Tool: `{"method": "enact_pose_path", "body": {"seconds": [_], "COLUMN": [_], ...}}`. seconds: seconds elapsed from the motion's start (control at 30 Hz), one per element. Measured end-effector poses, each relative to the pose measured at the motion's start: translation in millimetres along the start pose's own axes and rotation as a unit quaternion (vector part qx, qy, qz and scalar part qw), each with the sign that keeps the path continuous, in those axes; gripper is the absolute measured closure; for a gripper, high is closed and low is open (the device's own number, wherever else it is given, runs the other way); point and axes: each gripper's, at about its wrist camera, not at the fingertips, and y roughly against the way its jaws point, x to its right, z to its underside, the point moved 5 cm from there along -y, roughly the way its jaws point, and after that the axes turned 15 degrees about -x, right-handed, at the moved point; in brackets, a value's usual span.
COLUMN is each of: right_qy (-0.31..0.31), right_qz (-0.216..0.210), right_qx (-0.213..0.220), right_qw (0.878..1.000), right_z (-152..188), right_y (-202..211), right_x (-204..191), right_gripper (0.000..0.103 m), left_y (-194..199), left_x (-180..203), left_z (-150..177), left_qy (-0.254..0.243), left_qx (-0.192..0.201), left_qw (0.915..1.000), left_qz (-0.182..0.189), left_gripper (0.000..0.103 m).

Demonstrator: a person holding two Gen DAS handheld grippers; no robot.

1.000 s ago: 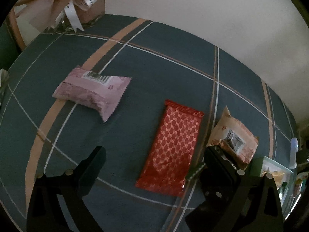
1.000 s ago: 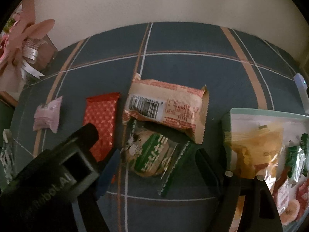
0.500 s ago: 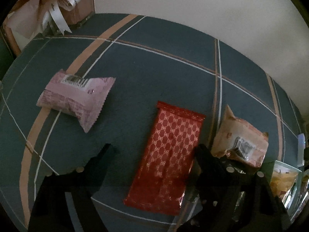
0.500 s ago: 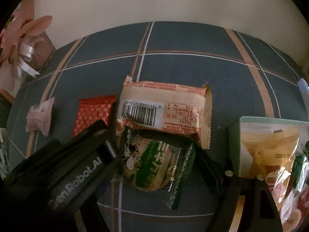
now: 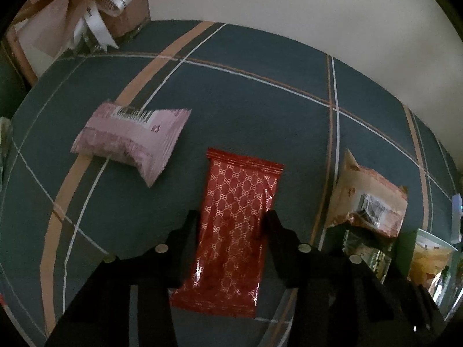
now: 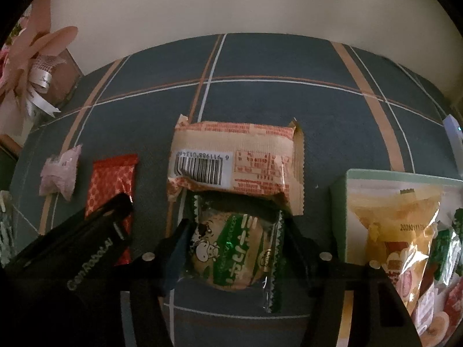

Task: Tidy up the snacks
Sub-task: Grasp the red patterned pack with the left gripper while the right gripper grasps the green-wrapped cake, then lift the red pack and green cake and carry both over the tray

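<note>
A red patterned snack packet (image 5: 237, 245) lies lengthwise on the blue checked cloth. My left gripper (image 5: 233, 219) straddles it, jaws closing, both fingertips against its long edges, which crease slightly. In the right wrist view a green-and-white cookie packet (image 6: 231, 248) lies between the fingers of my right gripper (image 6: 235, 228). Its jaws are closing too, pads touching the wrapper's two ends. A beige packet with a barcode (image 6: 231, 156) lies just beyond the cookie, its near edge overlapping the cookie's top.
A pink packet (image 5: 130, 138) lies to the far left. A mint-green box (image 6: 338, 202) holding several snacks stands at the right. A ribboned gift box (image 5: 115, 8) sits at the back left corner. The left gripper's black housing (image 6: 86, 248) is close beside my right gripper.
The left jaws have come in from wide apart onto the red packet's edges. The right jaws have narrowed around the cookie packet. Both hands shifted only slightly.
</note>
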Motion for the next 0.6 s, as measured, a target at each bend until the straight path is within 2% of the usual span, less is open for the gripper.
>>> {"method": "enact_pose_path", "body": {"seconds": [0.3,0.6], "right_qy": [-0.006,-0.021], "right_qz": [-0.031,-0.054], "right_qx": [-0.023,-0.015], "right_qw": [0.999,0.998], "right_z": [8,28], "right_y": [7,47], "right_x": [5,14], "right_gripper": [0.043,0.043], "left_y": [9,54], "left_x": [-12,-10], "left_z": [16,45], "left_qy": [0.044,0.061], "left_qx": [-0.033,-0.014], "left_qw": [0.9977,0.9956], "left_qz": [0.039,0.069], "left_gripper": [0.057,0.057]}}
